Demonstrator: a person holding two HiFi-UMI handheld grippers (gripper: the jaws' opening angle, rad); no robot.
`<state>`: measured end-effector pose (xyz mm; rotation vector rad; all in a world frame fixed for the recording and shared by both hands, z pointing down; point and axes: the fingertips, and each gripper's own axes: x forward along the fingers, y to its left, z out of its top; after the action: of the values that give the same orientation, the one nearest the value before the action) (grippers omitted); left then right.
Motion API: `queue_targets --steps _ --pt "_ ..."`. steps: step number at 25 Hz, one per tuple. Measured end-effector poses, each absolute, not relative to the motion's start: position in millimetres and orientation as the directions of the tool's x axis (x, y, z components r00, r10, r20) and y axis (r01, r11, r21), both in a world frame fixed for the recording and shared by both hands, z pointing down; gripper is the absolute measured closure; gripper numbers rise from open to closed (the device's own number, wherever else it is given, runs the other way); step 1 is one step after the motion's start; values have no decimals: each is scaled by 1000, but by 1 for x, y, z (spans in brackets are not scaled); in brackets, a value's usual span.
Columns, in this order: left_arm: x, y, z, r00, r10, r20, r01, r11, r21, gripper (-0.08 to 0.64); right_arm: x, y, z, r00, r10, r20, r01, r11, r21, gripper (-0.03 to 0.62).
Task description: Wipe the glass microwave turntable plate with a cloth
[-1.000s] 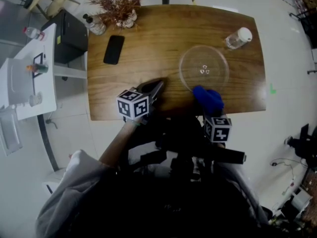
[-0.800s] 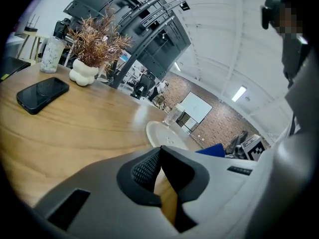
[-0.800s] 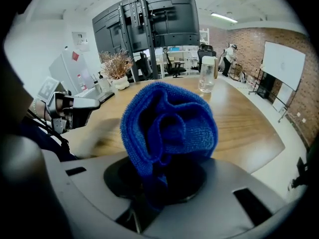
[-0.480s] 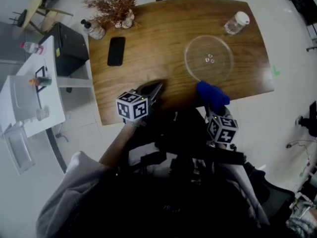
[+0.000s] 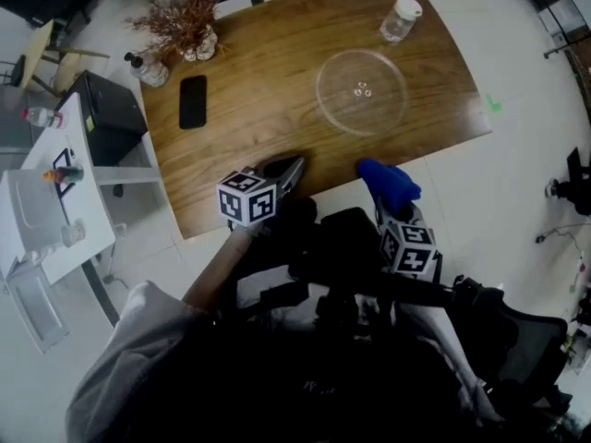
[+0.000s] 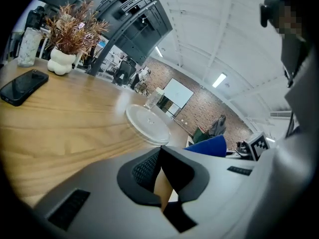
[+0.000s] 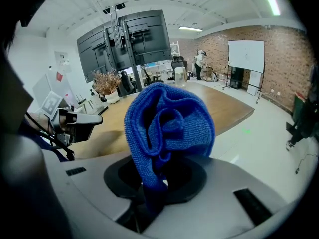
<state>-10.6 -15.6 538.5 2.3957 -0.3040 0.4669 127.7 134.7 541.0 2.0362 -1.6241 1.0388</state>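
The round glass turntable plate [image 5: 360, 90] lies flat on the wooden table [image 5: 259, 72], toward its right end, and shows as a clear disc [image 6: 147, 124] in the left gripper view. My right gripper [image 5: 389, 197] is shut on a bunched blue cloth [image 5: 388, 179] [image 7: 167, 128], held off the table's front edge, short of the plate. My left gripper [image 5: 288, 169] hovers at the front edge, left of the plate, jaws shut with nothing between them [image 6: 160, 151].
A clear bottle with a white cap [image 5: 400, 18] stands just beyond the plate. A black phone [image 5: 192, 101], a dried plant in a white vase [image 5: 185, 21] and a small bottle [image 5: 148, 67] sit at the table's left end. A white side table [image 5: 42, 201] stands further left.
In the head view the table and plate have slid up and left. The gap between the blue cloth and the plate has widened. Both grippers stay shut.
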Motion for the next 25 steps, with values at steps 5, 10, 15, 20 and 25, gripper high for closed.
queue_targets --steps 5,10,15,20,25 --pt "-13 -16 528 901 -189 390 -394 -734 553 563 143 146 531 73 -732 678 -942 -273 -194 506" --pt "-23 15 526 891 -256 375 -440 -692 573 563 144 176 518 61 -752 657 -954 -238 -184 506" --pt "-5 83 527 904 -164 395 -375 -748 548 563 157 229 521 88 -755 650 -930 -296 -217 506" --pt "-2 121 526 904 -169 392 -374 -758 534 563 153 260 524 62 -770 635 -935 -267 -233 506" --pt "0 158 529 906 -160 392 -365 -762 534 563 149 285 527 28 -774 632 -951 -215 -221 506"
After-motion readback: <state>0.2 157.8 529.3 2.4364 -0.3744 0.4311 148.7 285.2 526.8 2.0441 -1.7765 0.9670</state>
